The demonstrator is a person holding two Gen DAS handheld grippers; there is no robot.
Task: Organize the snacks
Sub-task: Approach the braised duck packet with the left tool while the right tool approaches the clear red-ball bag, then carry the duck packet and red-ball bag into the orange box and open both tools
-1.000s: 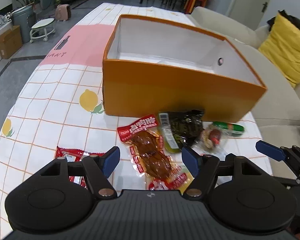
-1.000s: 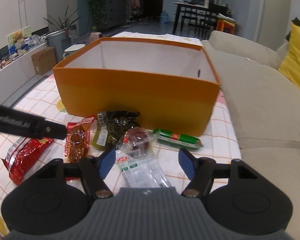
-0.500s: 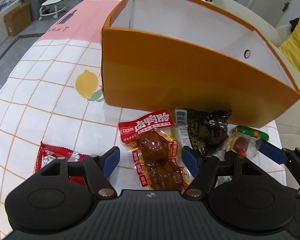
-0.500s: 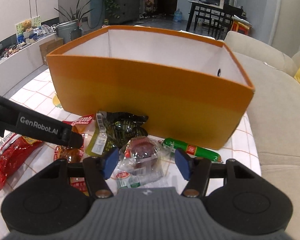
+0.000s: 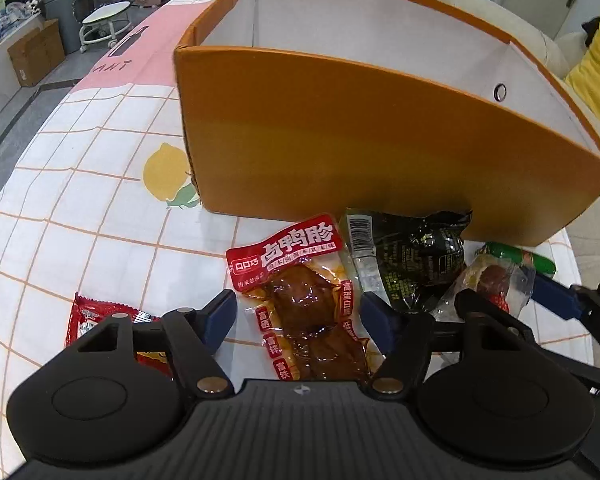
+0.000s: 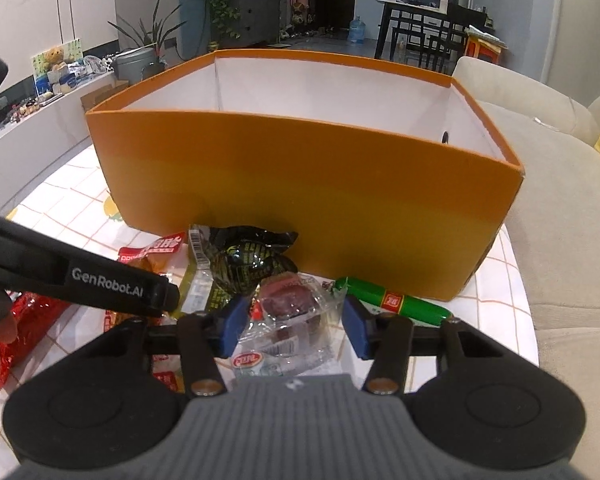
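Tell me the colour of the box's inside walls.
White inside, orange outside; the box shows best in the right wrist view.

"GenRobot.AI" in white on the black arm of the left gripper (image 6: pixel 100 280), left of frame in the right wrist view. Red-topped clear vacuum pouch of brown braised meat (image 5: pixel 300 296), centre of the left wrist view: big white "卤鸭胗", boxed "口口巧" beside it; smaller red tags down its sides unclear. Pink panel of the checked tablecloth (image 5: pixel 140 56), upper left: dark letters "ANT", start cut off. Black crinkled foil packet (image 5: pixel 416 256): barcode strip, digits unreadable.
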